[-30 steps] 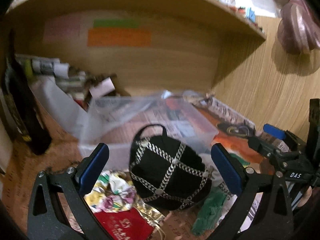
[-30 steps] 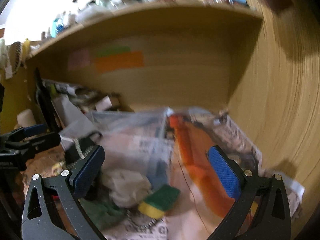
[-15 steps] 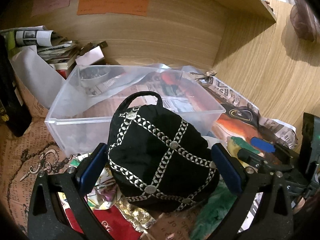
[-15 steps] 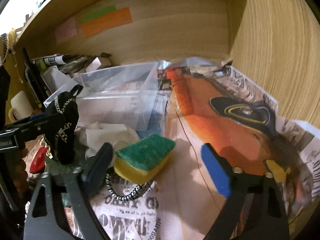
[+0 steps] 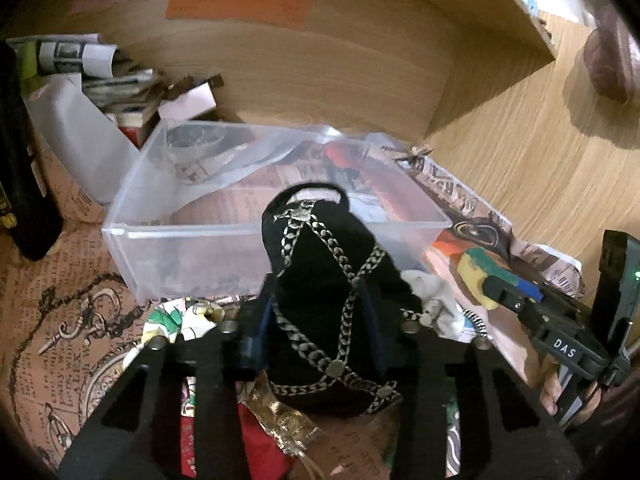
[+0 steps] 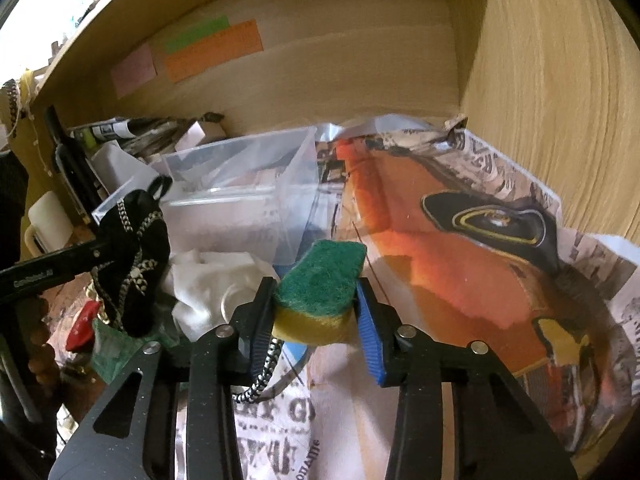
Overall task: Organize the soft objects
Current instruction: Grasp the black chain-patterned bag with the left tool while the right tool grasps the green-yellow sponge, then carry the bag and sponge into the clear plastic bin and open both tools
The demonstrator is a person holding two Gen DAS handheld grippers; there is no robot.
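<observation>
Near the clear plastic bin point(image 5: 276, 216), the left tool point(image 5: 316, 320) pinches a black chain-trimmed pouch point(image 5: 332, 280); the right tool point(image 6: 316, 312) clamps a green-and-yellow sponge point(image 6: 320, 292). Both grasps look complete; next, carry each over the bin's rim and release.

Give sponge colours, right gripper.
Sponge: green scouring top, yellow base. Clearest in right wrist view.

A lived-in home corner is suggested by a wooden shelf nook point(image 6: 360, 80) with coloured paper notes point(image 6: 212, 56) at the upper middle, rolled newspapers point(image 5: 76, 54) stacked at the upper left, and a clear plastic storage box point(image 5: 192, 236) set on newspaper sheets point(image 6: 500, 240).
</observation>
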